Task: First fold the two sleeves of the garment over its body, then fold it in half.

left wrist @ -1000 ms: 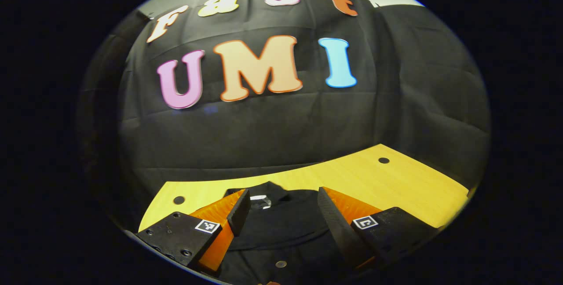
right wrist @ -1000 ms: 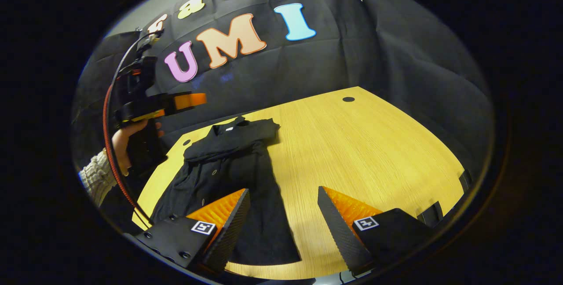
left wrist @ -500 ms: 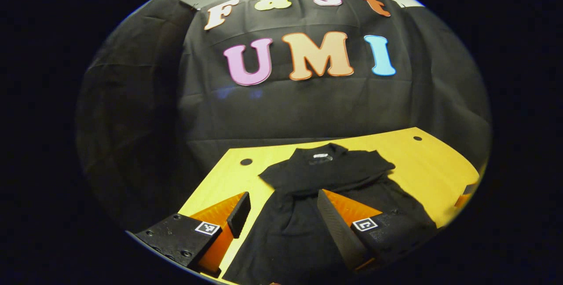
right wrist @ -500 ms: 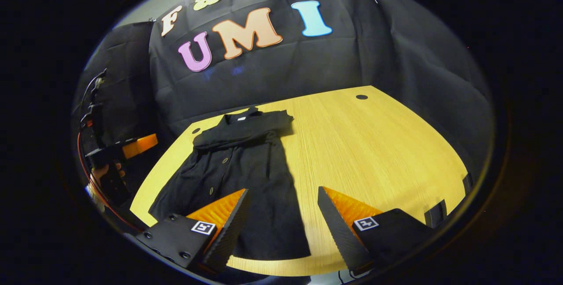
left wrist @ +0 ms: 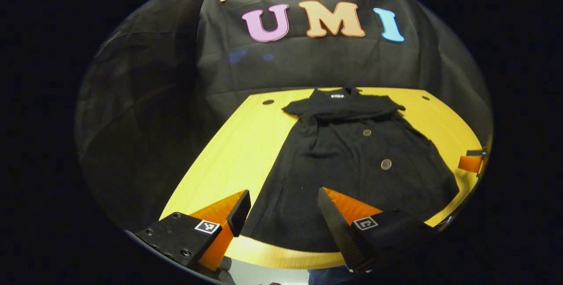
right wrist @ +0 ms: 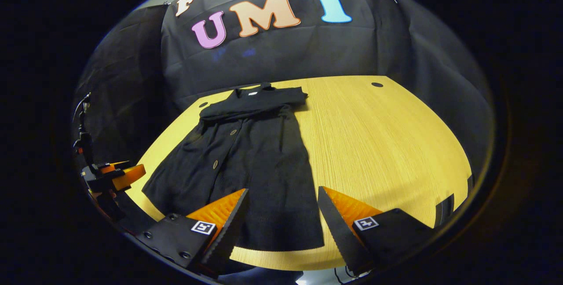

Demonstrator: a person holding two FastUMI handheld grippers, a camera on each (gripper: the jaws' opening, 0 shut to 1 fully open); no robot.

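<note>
Both tongs spread, nothing between the fingers; left tongs (left wrist: 281, 214) hang over the near hem of the garment, right tongs (right wrist: 281, 214) over the near right corner of the hem; neither touches cloth as far as can be seen. Desk (right wrist: 387, 144): yellow wood, curved near edge, small dark round holes near the far corners; black cloth wall behind it. Garment (left wrist: 352, 166): black, lying flat on the desk's left half, collar toward the wall, hem toward the near edge; both sleeves folded across the chest, forming a band just below the collar; body full length, not yet folded in half. Buttons (left wrist: 386, 164) in a line down the front. Left tongs also seen from the right gripper view (right wrist: 115, 177), beside the desk's near left edge.
</note>
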